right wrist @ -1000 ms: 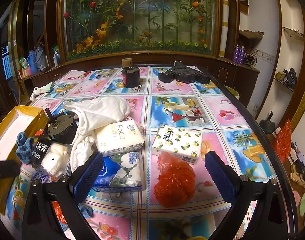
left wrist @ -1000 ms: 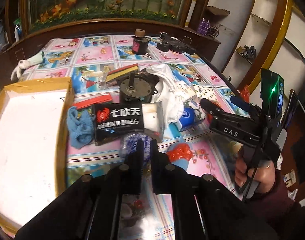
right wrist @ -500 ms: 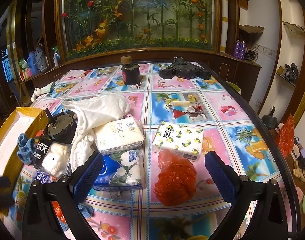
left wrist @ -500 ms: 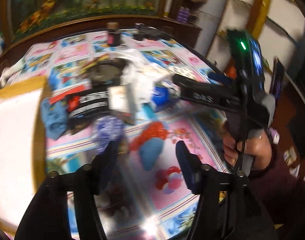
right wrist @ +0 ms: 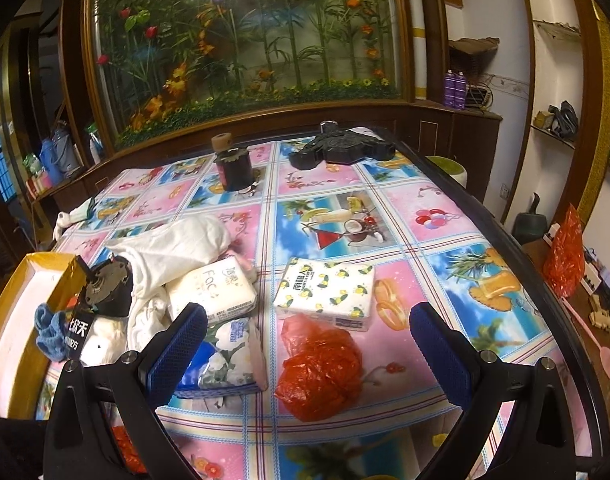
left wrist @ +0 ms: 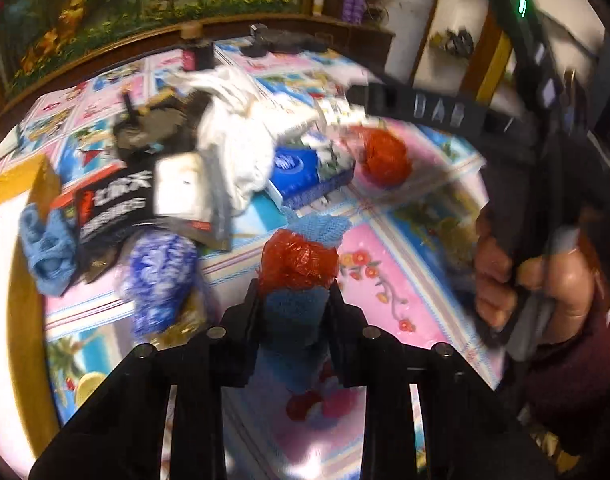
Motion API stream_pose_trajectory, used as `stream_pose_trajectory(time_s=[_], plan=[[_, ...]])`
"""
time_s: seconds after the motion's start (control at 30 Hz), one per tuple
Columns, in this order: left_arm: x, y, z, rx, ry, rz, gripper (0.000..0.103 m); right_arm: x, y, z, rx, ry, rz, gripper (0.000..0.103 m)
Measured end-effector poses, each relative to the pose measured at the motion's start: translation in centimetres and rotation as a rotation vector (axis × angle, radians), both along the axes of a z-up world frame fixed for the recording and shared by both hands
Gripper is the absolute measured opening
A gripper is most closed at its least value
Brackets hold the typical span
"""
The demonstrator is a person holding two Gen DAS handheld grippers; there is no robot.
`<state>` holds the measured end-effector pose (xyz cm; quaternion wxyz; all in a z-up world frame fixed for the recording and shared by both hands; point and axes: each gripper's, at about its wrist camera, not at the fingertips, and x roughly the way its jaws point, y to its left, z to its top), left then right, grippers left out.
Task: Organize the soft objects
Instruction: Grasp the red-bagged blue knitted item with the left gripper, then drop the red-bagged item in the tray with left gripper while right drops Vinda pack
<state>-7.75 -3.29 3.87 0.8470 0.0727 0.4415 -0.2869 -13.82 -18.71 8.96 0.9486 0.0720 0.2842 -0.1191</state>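
Left gripper (left wrist: 295,300) closing on bundle (left wrist: 299,264) near table edge: small red bag on top, blue cloth under it filling the gap between the jaws, pads touching it on both sides. Right gripper (right wrist: 307,344) spread wide, grasping nothing, hovering over far red bag (right wrist: 321,372) and blue pack (right wrist: 225,364), not touching either. Right hand (left wrist: 537,280) wrapped round its handle.

Doing it well, as judged:
- finish the squeeze before lifting; thin plastic slips, so catch cloth and bag together, low, not the bag's loose top alone
- lift straight up, clear of blue-white pouch (left wrist: 161,276) just left
- carry left to box (left wrist: 21,184), likely the drop spot, passing above blue sock (left wrist: 45,252) at its rim
- keep right gripper apart from the path; view blurred, so go slower

Rest of soft things piled mid-table: white cloth (right wrist: 173,244), tissue packs, far red bag right of the pile.

Writing:
- black packet (left wrist: 113,200): "七欣天", lower line too blurred
- white pack (right wrist: 211,290): "FaCe"
- right gripper's arm: "DAS", smeared
- lemon pack (right wrist: 325,292): dark label, too small to read
- blue pack: logo unreadable
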Motion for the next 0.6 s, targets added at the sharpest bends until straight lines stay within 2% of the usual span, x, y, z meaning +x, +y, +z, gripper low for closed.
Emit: stream_pose_trajectory(time_s=[0.13,0.3,0.43,0.53,0.57,0.6], plan=[[-2.4,5.3,3.7,-0.142,-0.053,0.076,0.026,0.2,0.0,-0.1,-0.009,0.013,-0.008,0.102],[-4.9,12.2,6.6,-0.200,-0.131,0.204,0.026,0.6,1.3,-0.1,-0.021,0.049,0.032,0.101],[-5.3,16.2,6.3,-0.226,-0.140,0.301,0.026,-1.6,5.2,1.4,0.081,0.090,0.190,0.101],[-5.5,18.1,5.5,-0.259,-0.126,0.352,0.026,-1.3,9.6,0.9,0.150,0.173,0.350,0.099],[-5.6,18.7,5.3,-0.273,-0.120,0.366,0.026,-0.8,11.1,0.4,0.158,0.211,0.383,0.096],[-5.7,19.3,5.2,-0.284,-0.116,0.375,0.026,-0.3,12.2,0.0,0.143,0.238,0.391,0.087]])
